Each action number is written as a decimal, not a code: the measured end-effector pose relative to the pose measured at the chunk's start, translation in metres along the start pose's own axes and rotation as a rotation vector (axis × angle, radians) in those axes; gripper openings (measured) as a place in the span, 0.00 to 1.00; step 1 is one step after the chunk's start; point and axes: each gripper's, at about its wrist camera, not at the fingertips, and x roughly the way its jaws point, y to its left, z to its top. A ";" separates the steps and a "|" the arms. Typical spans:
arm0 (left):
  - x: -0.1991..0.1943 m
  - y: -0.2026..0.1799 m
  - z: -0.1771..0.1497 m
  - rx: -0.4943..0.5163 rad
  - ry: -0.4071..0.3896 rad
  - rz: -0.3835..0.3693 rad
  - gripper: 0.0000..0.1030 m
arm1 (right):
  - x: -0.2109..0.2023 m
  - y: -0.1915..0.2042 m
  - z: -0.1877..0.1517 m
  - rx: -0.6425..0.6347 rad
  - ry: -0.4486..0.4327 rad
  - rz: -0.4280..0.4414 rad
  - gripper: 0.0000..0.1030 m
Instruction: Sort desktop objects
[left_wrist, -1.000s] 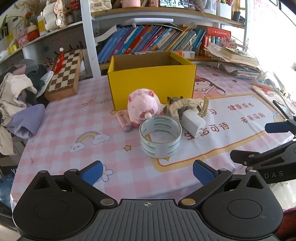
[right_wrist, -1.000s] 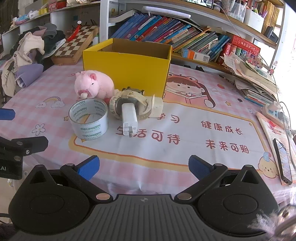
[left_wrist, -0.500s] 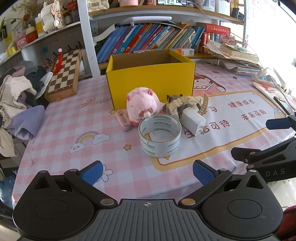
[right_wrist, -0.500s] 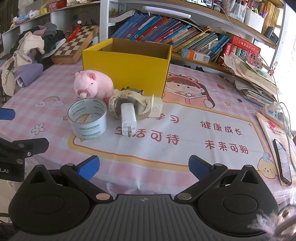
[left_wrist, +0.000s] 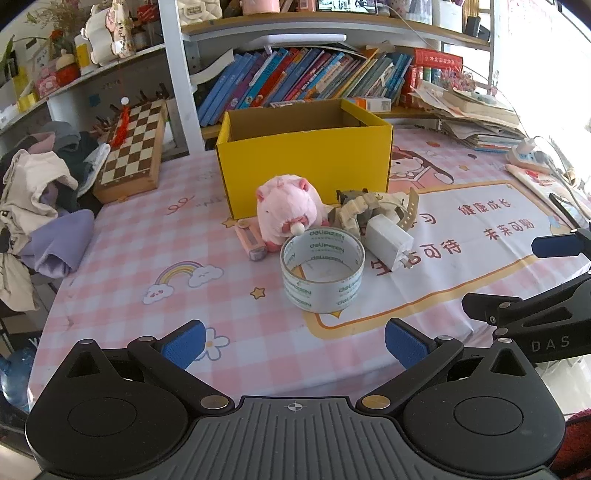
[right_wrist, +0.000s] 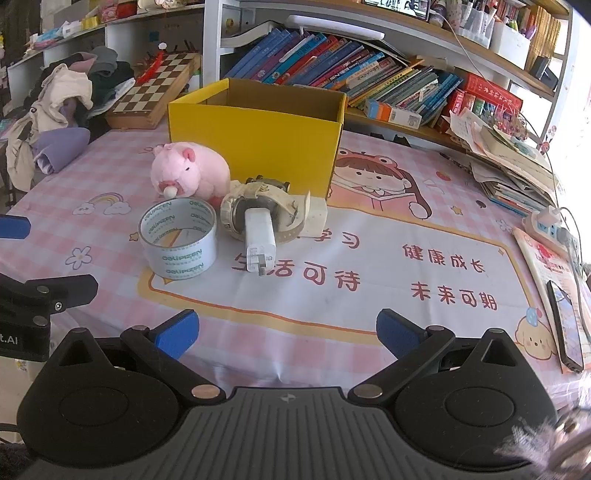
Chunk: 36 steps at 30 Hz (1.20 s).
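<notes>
The tape roll (left_wrist: 322, 274) stands on its flat side on the pink checked tablecloth (left_wrist: 147, 243), straight ahead of the left gripper (left_wrist: 294, 338) and apart from it, with bare cloth between the roll and the blue pads. That gripper is spread wide and holds nothing. From the right gripper (right_wrist: 287, 328), also spread wide with nothing between its pads, the roll lies ahead and to the left, and the white charger (right_wrist: 259, 240) lies nearly straight ahead, prongs pointing toward the camera. The charger rests just right of the tape, its back end against a beige watch (right_wrist: 258, 206) whose strap curls around it. A pink plush (left_wrist: 288, 210) sits just behind the tape, touching or almost touching its rim, and a small pink case (left_wrist: 252, 238) lies on the cloth at the plush's left side. Behind all of these stands the open yellow box (left_wrist: 306, 162), close to the plush and watch. Farther out, a chessboard (left_wrist: 133, 149) leans at the table's far left beside a heap of clothes (left_wrist: 37, 199); books (left_wrist: 295, 79) fill the shelf behind, papers (right_wrist: 517, 162) pile at the right, and a phone (right_wrist: 565, 325) lies near the right edge.
</notes>
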 end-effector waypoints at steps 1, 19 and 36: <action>0.000 0.000 0.000 0.001 0.000 0.000 1.00 | 0.000 0.000 0.000 0.000 -0.001 0.001 1.00; 0.000 0.000 0.002 0.006 0.003 -0.001 1.00 | 0.000 0.001 0.001 -0.006 -0.006 0.001 1.00; 0.002 -0.001 0.002 0.011 0.004 -0.001 1.00 | -0.001 0.001 0.001 -0.005 -0.007 0.001 1.00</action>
